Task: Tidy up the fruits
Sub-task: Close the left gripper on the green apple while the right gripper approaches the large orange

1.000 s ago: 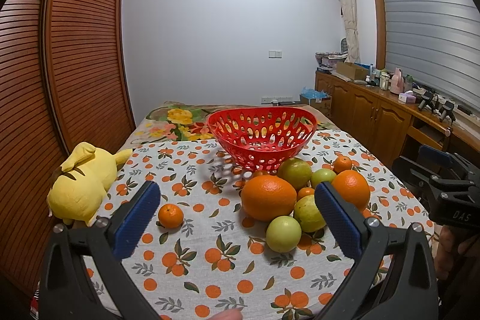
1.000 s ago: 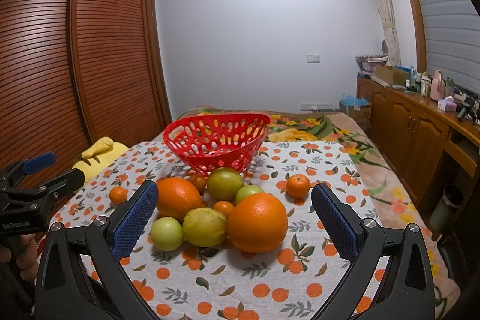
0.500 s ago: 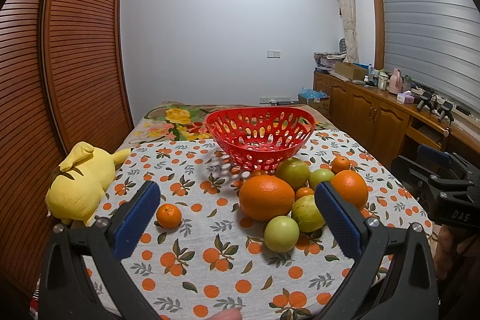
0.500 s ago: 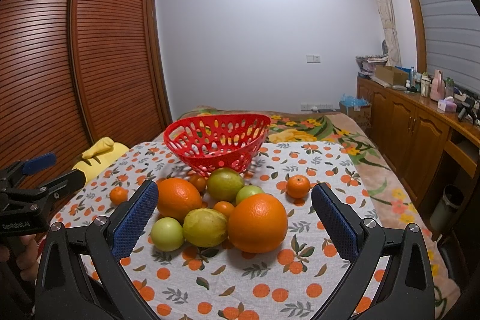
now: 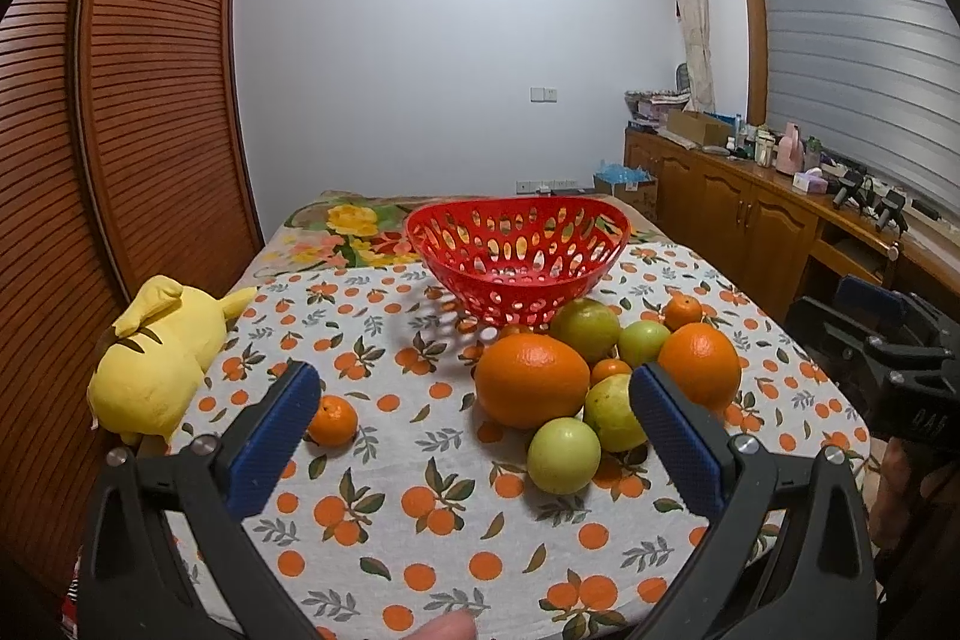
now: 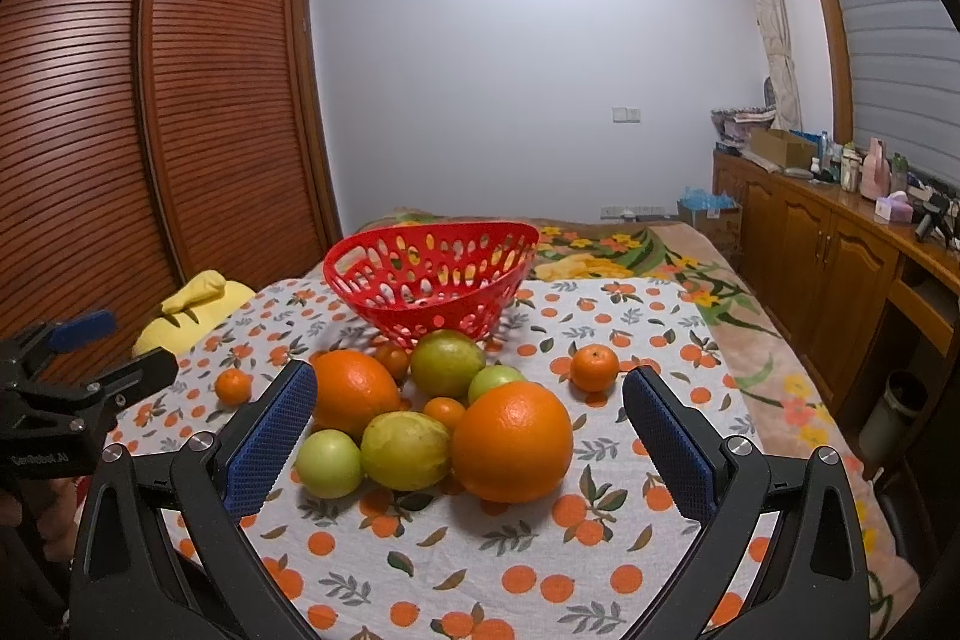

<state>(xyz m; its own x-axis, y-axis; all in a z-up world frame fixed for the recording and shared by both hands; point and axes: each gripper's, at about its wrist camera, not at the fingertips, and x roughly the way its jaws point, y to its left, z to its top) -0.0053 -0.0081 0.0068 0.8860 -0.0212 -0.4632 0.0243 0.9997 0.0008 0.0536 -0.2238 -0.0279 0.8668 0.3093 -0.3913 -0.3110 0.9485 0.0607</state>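
A red perforated basket [image 5: 517, 250] [image 6: 429, 274] stands empty at the far side of the orange-print cloth. In front of it lies a cluster of fruit: two big oranges [image 5: 531, 379] [image 6: 511, 441], several green fruits [image 5: 563, 455] [image 6: 327, 462] and small tangerines. One tangerine [image 5: 332, 419] lies alone at the left, another [image 6: 594, 367] at the right. My left gripper [image 5: 474, 409] is open above the near cloth, nothing between its blue pads. My right gripper [image 6: 468, 415] is open too, hovering in front of the cluster.
A yellow plush toy [image 5: 153, 358] lies at the table's left edge. Wooden cabinets [image 5: 756, 232] with clutter run along the right wall. A slatted wardrobe [image 5: 120, 130] fills the left. A floral bedspread [image 6: 630, 250] lies behind the table.
Both views have drifted only slightly; the fruit and basket have not moved, and both grippers stay open.
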